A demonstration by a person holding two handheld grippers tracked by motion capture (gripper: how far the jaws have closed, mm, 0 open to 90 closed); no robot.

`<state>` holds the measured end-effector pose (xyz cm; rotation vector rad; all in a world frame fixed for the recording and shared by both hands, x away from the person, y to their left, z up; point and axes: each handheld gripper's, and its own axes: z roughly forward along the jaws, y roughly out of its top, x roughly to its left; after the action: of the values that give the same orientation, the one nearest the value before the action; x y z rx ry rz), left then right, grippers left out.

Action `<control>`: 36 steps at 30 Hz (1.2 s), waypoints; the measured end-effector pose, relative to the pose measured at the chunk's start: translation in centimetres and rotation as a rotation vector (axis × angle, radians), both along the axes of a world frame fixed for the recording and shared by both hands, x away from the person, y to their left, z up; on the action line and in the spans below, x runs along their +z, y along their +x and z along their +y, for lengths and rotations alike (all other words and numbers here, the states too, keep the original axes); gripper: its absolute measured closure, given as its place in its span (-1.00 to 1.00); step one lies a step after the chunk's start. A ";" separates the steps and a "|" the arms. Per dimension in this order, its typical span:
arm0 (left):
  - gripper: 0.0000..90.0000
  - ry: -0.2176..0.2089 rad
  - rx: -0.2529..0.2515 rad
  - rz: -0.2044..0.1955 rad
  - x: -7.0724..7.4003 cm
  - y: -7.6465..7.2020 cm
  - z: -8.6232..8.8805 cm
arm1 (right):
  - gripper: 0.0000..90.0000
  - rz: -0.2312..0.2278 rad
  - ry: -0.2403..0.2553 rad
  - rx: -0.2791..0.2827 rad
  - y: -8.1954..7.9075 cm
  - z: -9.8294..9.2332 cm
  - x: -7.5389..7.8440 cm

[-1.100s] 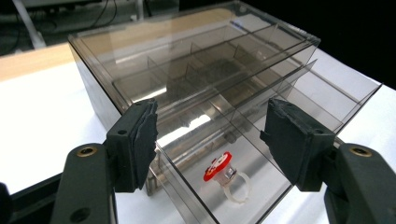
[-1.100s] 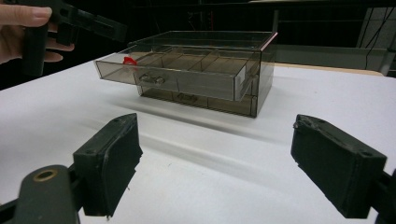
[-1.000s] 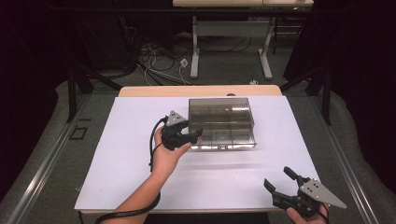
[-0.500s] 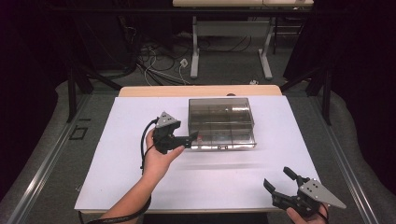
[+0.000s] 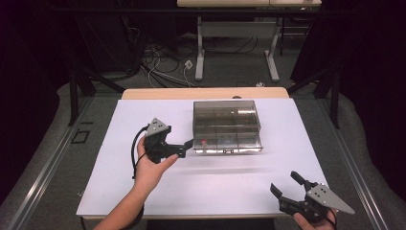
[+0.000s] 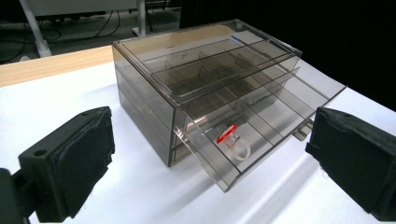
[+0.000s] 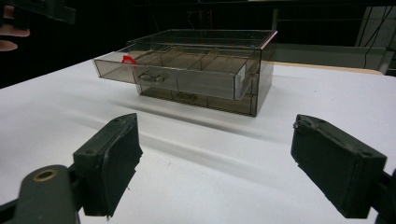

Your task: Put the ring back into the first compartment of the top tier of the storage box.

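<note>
1. White table top (image 5: 143, 191), bare along its near edge; dark floor with cables beyond the far edge.
2. Right gripper (image 5: 291, 186), at the near right corner; jaws wide apart, nothing between them.
3. Left gripper (image 5: 186, 146), just beside the box's left front corner; jaws have just been opening and stand wide, gripping nothing.
4. Clear drawer box (image 5: 226, 125), mid-table, long axis left to right, front facing the person.
5. Upper drawer (image 6: 261, 126), pulled partly out toward the person, a red-capped small part (image 6: 232, 139) inside.
</note>
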<state>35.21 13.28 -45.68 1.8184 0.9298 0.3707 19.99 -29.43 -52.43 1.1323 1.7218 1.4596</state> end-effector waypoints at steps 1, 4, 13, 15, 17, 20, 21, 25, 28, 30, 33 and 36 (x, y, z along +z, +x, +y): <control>-0.98 -0.006 0.002 -0.001 0.0 -0.1 0.2 | -0.67 -0.003 0.003 -0.004 0.0 0.0 0.0; -0.98 -0.024 0.015 0.000 0.1 -0.5 0.6 | -0.67 -0.002 0.002 -0.003 0.0 0.0 0.0; -0.98 0.014 0.001 -0.043 0.0 -1.7 2.2 | -0.67 0.001 0.003 -0.002 0.0 0.0 0.0; -0.98 0.029 0.004 -0.048 -0.1 -2.1 2.7 | -0.67 -0.003 -0.001 0.000 0.1 0.0 0.0; -0.98 0.034 0.017 -0.054 -0.3 -2.5 3.1 | -0.67 0.000 0.000 0.001 0.2 0.1 0.0; -0.98 0.049 0.041 -0.054 -0.7 -3.2 4.2 | -0.67 -0.001 -0.001 0.011 0.4 0.3 0.0; -0.98 0.049 0.041 -0.054 -0.7 -3.2 4.2 | -0.67 0.004 -0.002 0.013 0.5 0.3 0.0; -0.98 0.040 0.063 -0.051 -1.1 -4.0 5.4 | -0.67 -0.002 0.000 0.019 0.7 0.5 0.0; -0.98 0.040 0.086 -0.057 -1.4 -4.7 6.3 | -0.67 0.004 -0.005 0.028 1.0 0.7 0.0; -0.98 0.035 0.105 -0.056 -1.6 -5.1 7.0 | -0.67 0.001 -0.005 0.033 1.1 0.8 0.0; -0.98 0.034 0.124 -0.045 -2.1 -5.7 8.1 | -0.67 -0.001 -0.003 0.031 1.2 0.8 0.0; -0.98 0.023 0.139 -0.032 -2.5 -6.2 8.9 | -0.67 0.006 -0.005 0.038 1.2 0.9 0.0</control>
<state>29.04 22.19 -48.18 1.7684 1.0366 0.4983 21.23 -28.58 -52.44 1.1085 1.7590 1.4754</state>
